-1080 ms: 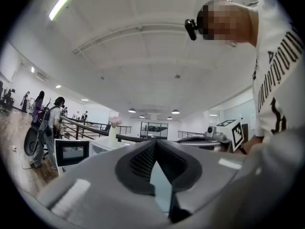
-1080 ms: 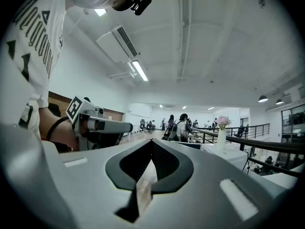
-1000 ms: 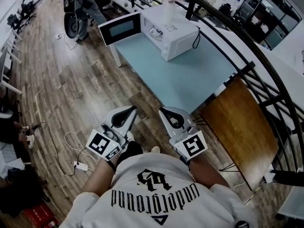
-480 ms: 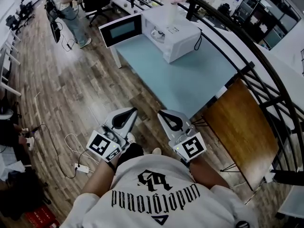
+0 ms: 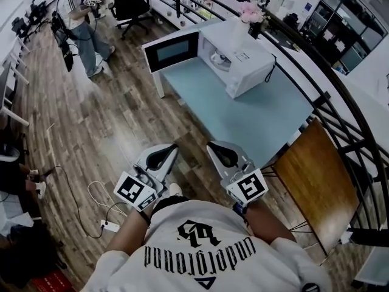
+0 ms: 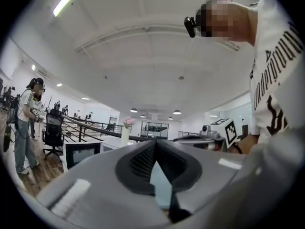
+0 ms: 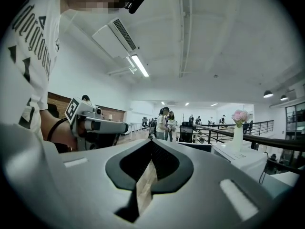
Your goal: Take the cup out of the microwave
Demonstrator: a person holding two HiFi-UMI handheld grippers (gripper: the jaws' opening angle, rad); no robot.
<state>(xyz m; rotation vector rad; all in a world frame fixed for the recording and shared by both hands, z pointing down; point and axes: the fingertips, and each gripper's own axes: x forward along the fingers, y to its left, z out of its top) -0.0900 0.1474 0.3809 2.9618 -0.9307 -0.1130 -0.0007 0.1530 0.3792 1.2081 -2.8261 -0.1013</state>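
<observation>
shirt: white, black print (gothic) | left hand-held gripper, right hand-held gripper: grey, 2 marker cubes

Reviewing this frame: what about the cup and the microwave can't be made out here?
- Cup: the head view shows only a small pale shape inside the microwave; handle and contents are too small to read.
- Left gripper view: the microwave interior is hidden behind the body of the left claw.
- Right gripper view: the interior is likewise blocked by the body of the right claw.
</observation>
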